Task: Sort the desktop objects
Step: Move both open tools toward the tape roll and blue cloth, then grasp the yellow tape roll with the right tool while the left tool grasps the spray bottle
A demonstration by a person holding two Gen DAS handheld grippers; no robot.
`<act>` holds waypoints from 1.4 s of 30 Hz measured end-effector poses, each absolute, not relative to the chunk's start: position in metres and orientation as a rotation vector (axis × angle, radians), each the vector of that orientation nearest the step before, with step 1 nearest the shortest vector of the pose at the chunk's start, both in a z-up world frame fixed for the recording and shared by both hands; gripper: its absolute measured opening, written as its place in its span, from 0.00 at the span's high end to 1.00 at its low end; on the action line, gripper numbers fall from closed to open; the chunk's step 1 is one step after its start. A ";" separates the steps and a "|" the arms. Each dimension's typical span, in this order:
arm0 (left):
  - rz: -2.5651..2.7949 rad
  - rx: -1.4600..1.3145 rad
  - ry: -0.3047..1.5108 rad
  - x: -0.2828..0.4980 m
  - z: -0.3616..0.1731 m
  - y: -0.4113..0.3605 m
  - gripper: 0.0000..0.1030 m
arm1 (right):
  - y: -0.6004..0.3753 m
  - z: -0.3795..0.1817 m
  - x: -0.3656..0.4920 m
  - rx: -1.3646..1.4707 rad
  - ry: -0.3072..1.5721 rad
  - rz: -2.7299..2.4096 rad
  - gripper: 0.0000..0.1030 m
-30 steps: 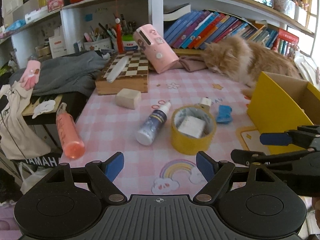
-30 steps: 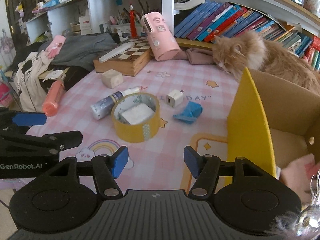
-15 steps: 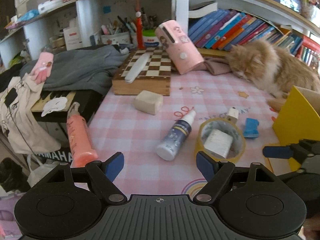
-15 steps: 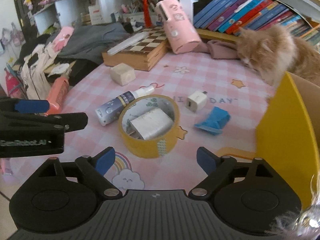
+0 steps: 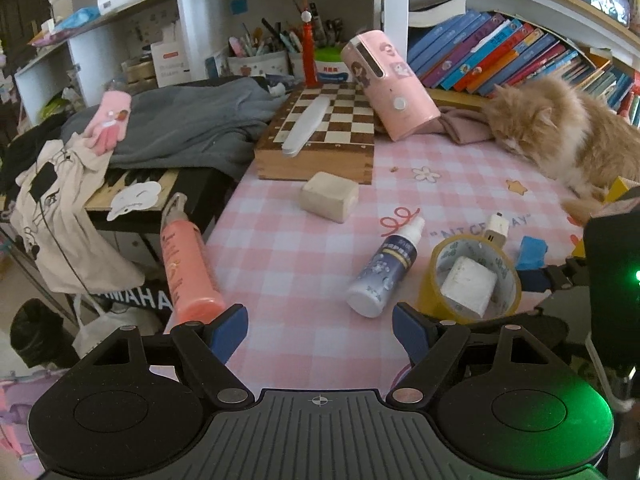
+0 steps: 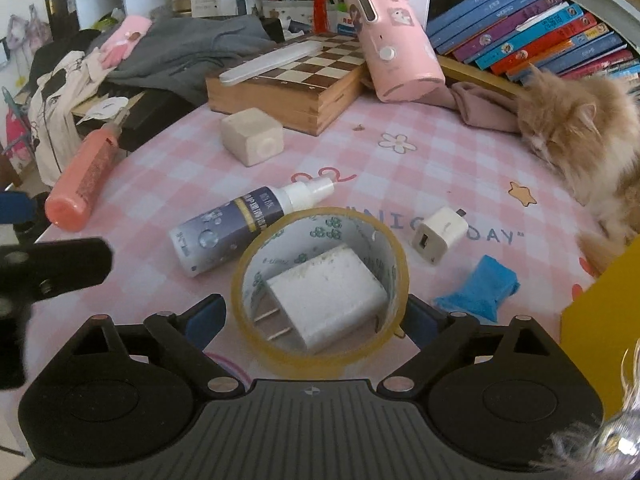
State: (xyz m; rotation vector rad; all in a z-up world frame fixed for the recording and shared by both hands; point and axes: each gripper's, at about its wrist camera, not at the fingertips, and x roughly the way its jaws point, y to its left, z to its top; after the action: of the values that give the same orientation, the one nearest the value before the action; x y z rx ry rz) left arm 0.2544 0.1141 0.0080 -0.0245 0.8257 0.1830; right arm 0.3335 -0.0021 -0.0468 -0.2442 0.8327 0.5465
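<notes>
A yellow tape roll (image 6: 320, 292) lies flat on the pink checked table with a white plug adapter (image 6: 328, 296) inside it. My right gripper (image 6: 316, 316) is open, one finger on each side of the roll. A dark spray bottle (image 6: 240, 228), a small white charger (image 6: 440, 236) and a blue cloth (image 6: 480, 288) lie around it. My left gripper (image 5: 320, 328) is open and empty, hovering near the table's front edge, with the spray bottle (image 5: 384, 268) and the roll (image 5: 472, 280) ahead of it. An orange bottle (image 5: 188, 268) lies at the table's left edge.
A beige block (image 5: 330, 196), a chessboard box (image 5: 320, 136) and a pink cylinder (image 5: 388, 84) sit further back. An orange cat (image 6: 580, 132) lies at the right. A yellow box (image 6: 600, 328) stands at the right. Clothes (image 5: 172, 124) pile on the left.
My right gripper has moved forward and down until its open fingers straddle the tape roll. My left gripper has drifted left and back, so the table objects sit further right in its view.
</notes>
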 end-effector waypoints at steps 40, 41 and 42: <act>-0.042 0.121 0.913 0.339 -0.046 0.091 0.56 | -0.091 0.019 0.325 -0.017 0.738 0.455 0.19; -0.046 0.124 0.917 0.341 -0.047 0.090 0.56 | -0.091 0.019 0.325 -0.017 0.739 0.454 0.19; -0.046 0.128 0.921 0.343 -0.049 0.090 0.56 | -0.091 0.018 0.324 -0.017 0.740 0.452 0.19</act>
State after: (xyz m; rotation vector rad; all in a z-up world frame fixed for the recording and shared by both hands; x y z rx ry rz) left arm 0.3429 0.0896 -0.0485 0.1282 0.9211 -0.0460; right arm 0.3244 -0.0910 0.0185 -0.0171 0.7401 0.4523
